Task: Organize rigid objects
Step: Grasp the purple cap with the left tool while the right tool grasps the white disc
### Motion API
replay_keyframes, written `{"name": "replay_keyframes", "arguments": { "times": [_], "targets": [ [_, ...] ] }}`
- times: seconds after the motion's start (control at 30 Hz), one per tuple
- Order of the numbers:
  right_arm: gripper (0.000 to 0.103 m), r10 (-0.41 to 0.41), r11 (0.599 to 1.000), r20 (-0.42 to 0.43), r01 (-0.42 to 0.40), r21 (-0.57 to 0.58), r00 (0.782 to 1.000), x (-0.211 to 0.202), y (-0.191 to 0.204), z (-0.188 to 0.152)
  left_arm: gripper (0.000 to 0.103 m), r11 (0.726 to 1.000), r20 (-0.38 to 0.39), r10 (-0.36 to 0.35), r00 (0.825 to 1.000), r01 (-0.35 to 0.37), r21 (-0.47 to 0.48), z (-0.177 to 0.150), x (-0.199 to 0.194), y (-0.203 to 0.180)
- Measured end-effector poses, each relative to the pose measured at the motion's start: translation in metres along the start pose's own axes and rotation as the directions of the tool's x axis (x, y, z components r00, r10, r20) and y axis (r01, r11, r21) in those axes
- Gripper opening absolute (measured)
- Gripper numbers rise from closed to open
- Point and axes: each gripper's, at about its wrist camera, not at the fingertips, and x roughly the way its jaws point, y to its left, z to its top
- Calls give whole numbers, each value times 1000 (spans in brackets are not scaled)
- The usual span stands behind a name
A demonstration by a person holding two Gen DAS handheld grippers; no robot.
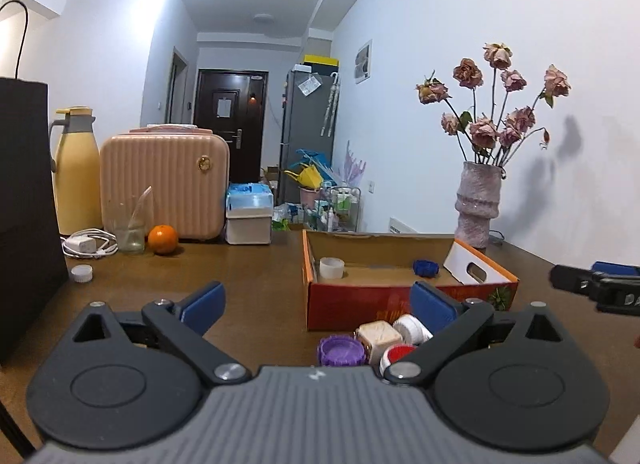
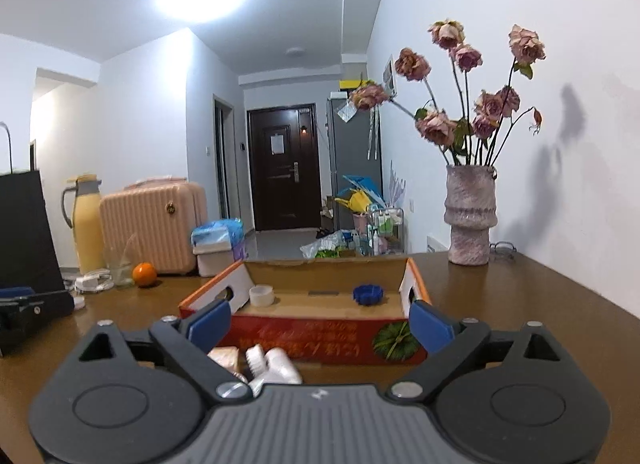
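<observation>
A brown wooden table [image 1: 260,276] carries an open red-and-orange cardboard box [image 1: 360,300], holding a white tape roll [image 1: 331,267] and a blue ridged cap [image 1: 425,268]. Just before the box's near wall lie a beige cube [image 1: 378,338], a white cap [image 1: 412,328], a purple ridged cap [image 1: 340,350] and a red-and-white cap [image 1: 396,354]. The left gripper [image 1: 316,302] and right gripper [image 2: 320,324] both gape wide, empty.

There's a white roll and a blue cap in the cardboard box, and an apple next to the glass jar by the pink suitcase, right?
Nearly. The fruit beside the glass jar is an orange, not an apple; the left wrist view shows it. The white roll and blue cap are in the cardboard box.
</observation>
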Motion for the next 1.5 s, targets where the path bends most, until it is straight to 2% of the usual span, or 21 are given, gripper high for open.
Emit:
{"name": "replay_keyframes", "arguments": {
  "times": [0.17, 0.23, 0.37, 0.5, 0.6, 0.7, 0.77, 0.9, 1.1, 1.23, 1.27, 1.3, 1.37, 1.43, 1.5],
  "targets": [
    [96, 13, 999, 6, -13, -43, 1000, -1, 26, -16, 102, 999, 18, 14, 1000, -15, 33, -14, -6, 4],
    [96, 29, 997, -2, -29, -68, 1000, 0, 33, -22, 102, 1000, 7, 21, 1000, -21, 19, -20, -4, 7],
    [96, 45, 996, -35, -48, -78, 998, 6, 36, -35, 102, 1000, -49, 13, 999, -13, 11, -34, 12, 9],
    [94, 20, 996, -106, -29, -84, 994, 20, 32, -52, 101, 1000, -104, -8, 995, 10, 22, -43, 38, 5],
    [93, 34, 997, -147, -44, -68, 989, 30, 26, -59, 101, 999, -146, -21, 989, 26, 33, -44, 62, 1],
    [93, 61, 998, -176, -63, -6, 983, 40, 17, -59, 95, 998, -189, -24, 982, 35, 55, -44, 87, -4],
    [92, 93, 994, -202, -79, 78, 975, 50, 9, -58, 91, 996, -208, -30, 978, 46, 73, -43, 100, -7],
    [88, 177, 957, -237, -111, 269, 955, 73, -9, -64, 90, 990, -237, -47, 970, 77, 117, -44, 124, -13],
    [74, 262, 909, -255, -149, 390, 931, 94, -17, -74, 87, 990, -258, -45, 965, 78, 116, -43, 142, -15],
    [60, 251, 920, -247, -152, 360, 936, 94, -16, -68, 87, 990, -282, -40, 958, 76, 118, -47, 153, -17],
    [40, 247, 923, -238, -153, 354, 939, 93, -18, -65, 87, 991, -290, -39, 956, 74, 112, -48, 156, -16],
    [29, 258, 917, -196, -176, 358, 946, 89, -24, -61, 87, 992, -296, -40, 954, 74, 105, -49, 157, -15],
    [9, 235, 922, -178, -162, 351, 956, 83, -34, -50, 84, 994, -307, -41, 951, 70, 84, -50, 162, -12],
    [9, 159, 955, -190, -102, 277, 969, 85, -40, -43, 82, 996, -319, -40, 947, 64, 68, -50, 165, -9],
    [12, 83, 973, -213, -33, 228, 974, 85, -45, -39, 81, 997, -324, -40, 945, 60, 54, -50, 167, -7]
  ]
}}
